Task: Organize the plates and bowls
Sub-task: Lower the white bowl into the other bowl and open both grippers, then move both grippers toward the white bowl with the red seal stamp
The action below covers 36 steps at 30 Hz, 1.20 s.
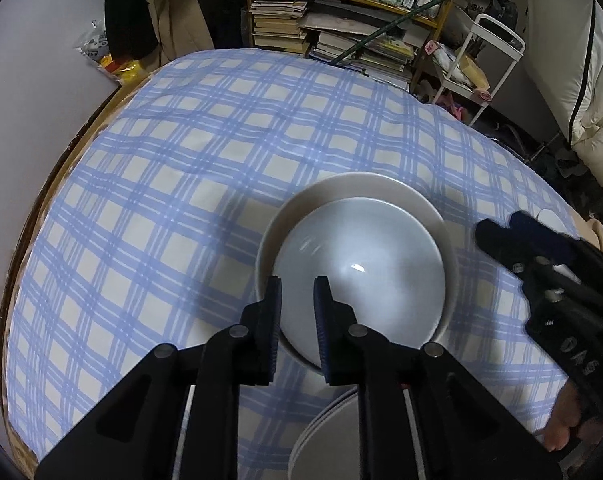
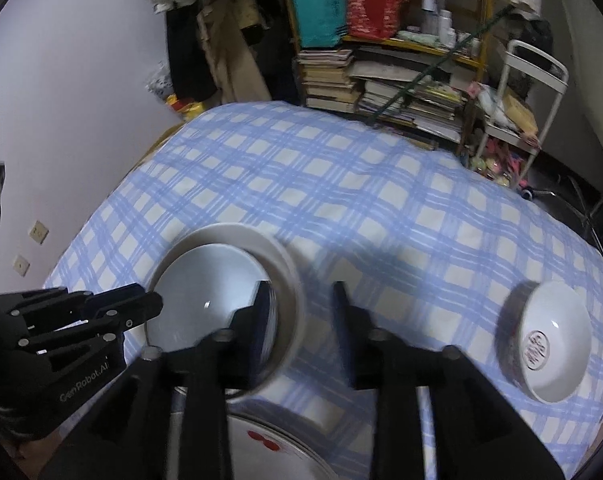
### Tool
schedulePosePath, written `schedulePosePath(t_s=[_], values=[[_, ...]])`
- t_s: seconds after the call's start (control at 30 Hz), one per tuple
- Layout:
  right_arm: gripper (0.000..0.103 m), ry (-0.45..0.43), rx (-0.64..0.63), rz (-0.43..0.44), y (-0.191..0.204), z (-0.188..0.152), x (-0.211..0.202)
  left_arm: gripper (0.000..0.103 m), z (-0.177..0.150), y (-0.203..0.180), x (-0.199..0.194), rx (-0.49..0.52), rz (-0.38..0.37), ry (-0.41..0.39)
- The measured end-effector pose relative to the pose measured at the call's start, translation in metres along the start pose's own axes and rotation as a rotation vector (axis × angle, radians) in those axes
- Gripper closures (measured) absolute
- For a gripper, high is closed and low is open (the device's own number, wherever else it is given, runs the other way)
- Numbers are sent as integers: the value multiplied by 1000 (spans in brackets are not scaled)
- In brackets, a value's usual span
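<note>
While nested in the beige bowl (image 1: 301, 204) on the checked table (image 1: 181, 152), grey bowl (image 1: 361, 264) untouched. Left claw (image 1: 297, 296) over its near rim, jaws narrowly apart, gripping nothing; right claw (image 2: 301, 300) parted wider, empty, astride the beige rim. White patterned bowl (image 2: 549, 340) well apart, stacked plates (image 2: 293, 452) nearest.

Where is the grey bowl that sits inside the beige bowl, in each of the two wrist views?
Left wrist view: the grey bowl is below centre, just beyond the left tongs.
Right wrist view: the grey bowl is at lower left, partly behind a finger of the right tongs.
Shared landmark: the blue checked cloth.
</note>
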State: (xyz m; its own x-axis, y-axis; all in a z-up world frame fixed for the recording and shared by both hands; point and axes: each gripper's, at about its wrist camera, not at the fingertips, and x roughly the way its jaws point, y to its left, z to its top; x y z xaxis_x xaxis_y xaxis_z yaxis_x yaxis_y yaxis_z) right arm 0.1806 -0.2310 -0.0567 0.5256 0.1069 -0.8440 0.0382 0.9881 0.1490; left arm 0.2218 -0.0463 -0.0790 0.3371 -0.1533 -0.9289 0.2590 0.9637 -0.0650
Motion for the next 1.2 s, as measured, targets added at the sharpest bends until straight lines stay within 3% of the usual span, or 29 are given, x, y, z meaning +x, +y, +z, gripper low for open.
schedulePosePath(t_s=[0.2, 0.27, 0.37, 0.47, 0.7, 1.2], values=[[33, -17, 75, -54, -39, 0, -25, 79, 4, -18, -8, 24, 11, 1], [21, -22, 103, -85, -54, -1, -35, 60, 7, -28, -15, 37, 13, -15], [14, -14, 152, -87, -74, -1, -43, 38, 10, -44, -27, 77, 34, -70], [5, -18, 186, -105, -95, -3, -53, 23, 14, -61, -34, 105, 30, -92], [3, -44, 233, -197, -134, -9, -71, 22, 29, -95, -32, 115, -55, -68], [3, -89, 366, -249, -215, -24, -89, 22, 41, -181, -9, 254, -81, -82]])
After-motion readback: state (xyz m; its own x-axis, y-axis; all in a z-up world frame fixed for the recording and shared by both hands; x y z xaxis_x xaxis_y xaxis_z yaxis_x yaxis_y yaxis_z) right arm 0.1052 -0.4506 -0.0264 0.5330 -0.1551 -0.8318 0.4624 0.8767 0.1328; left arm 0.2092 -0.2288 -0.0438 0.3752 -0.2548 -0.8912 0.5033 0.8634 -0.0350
